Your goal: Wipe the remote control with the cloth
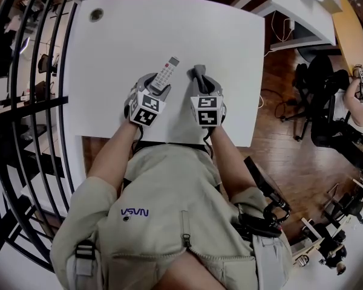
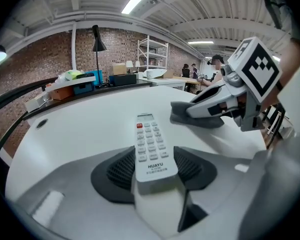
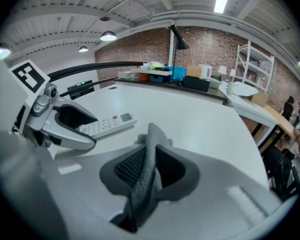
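A white remote control (image 1: 163,75) with a red button lies lengthwise between the jaws of my left gripper (image 1: 152,84), over the white table (image 1: 169,29). In the left gripper view the pads sit against both sides of the remote's (image 2: 150,146) near end. My right gripper (image 1: 201,86) is shut on a grey cloth (image 1: 199,74), just to the right of the remote. In the right gripper view the cloth (image 3: 147,169) stands pinched upright between the pads, with its top poking out past them. The two grippers are side by side, a little apart.
A round cable hole (image 1: 96,14) sits at the table's far left corner. A black railing (image 1: 42,101) runs along the left. Another desk (image 1: 302,11) and a seated person (image 1: 357,101) are at the right. A black lamp (image 2: 97,39) and boxes stand beyond the table.
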A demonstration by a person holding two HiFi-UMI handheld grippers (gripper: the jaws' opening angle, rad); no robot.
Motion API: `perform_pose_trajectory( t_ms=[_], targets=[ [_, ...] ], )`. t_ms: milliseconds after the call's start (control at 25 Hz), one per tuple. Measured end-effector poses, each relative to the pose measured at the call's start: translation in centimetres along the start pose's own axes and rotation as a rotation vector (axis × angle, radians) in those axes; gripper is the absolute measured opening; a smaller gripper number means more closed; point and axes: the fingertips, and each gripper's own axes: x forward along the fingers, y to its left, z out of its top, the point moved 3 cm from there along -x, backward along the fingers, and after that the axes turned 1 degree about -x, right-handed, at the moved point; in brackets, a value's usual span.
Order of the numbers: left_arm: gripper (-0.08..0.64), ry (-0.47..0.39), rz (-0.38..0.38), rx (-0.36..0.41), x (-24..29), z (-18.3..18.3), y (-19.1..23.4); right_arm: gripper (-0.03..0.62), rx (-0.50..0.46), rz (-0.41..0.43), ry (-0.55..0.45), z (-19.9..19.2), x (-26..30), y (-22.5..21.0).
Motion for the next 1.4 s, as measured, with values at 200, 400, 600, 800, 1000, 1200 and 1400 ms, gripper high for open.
perform_pose_trajectory(
  t_ms=[200, 400, 600, 800, 1000, 1200, 1400],
  targets=[
    [0.247, -0.04, 0.004, -0.056, -1.0, 0.4, 0.6, 0.057, 0.007, -0.006, -0.025, 0.7, -0.5, -0.1],
    [0.244, -0.098, 0.026, -0.035, -2.8, 2.4, 0.5, 0.054, 0.023, -0.008, -0.05, 1.3, -0.9, -0.6],
    [0.244, -0.168, 0.027, 0.047, -5.3, 5.4, 0.1, 0.043, 0.057, -0.036, -0.153, 3.9, -3.2, -1.4],
    [0.244, -0.263, 0.033, 0.142, -8.7, 9.9, -0.7, 0.029, 0.059, -0.059, -0.353, 10.1, -8.1, -2.5],
    [0.244, -0.371, 0.042, 0.247, -12.5, 15.0, -2.0, 0.027, -0.01, -0.033, -0.571, 17.7, -14.4, -2.6],
    [0.244, -0.487, 0.06, 0.296, -16.7, 19.1, -3.6, 0.026, -0.13, 0.01, -0.648, 22.6, -18.6, -0.9],
    [0.244, -0.566, 0.079, 0.393, -18.7, 21.1, -4.2, 0.025, -0.221, 0.166, -0.591, 23.9, -19.7, 2.7]
  ],
)
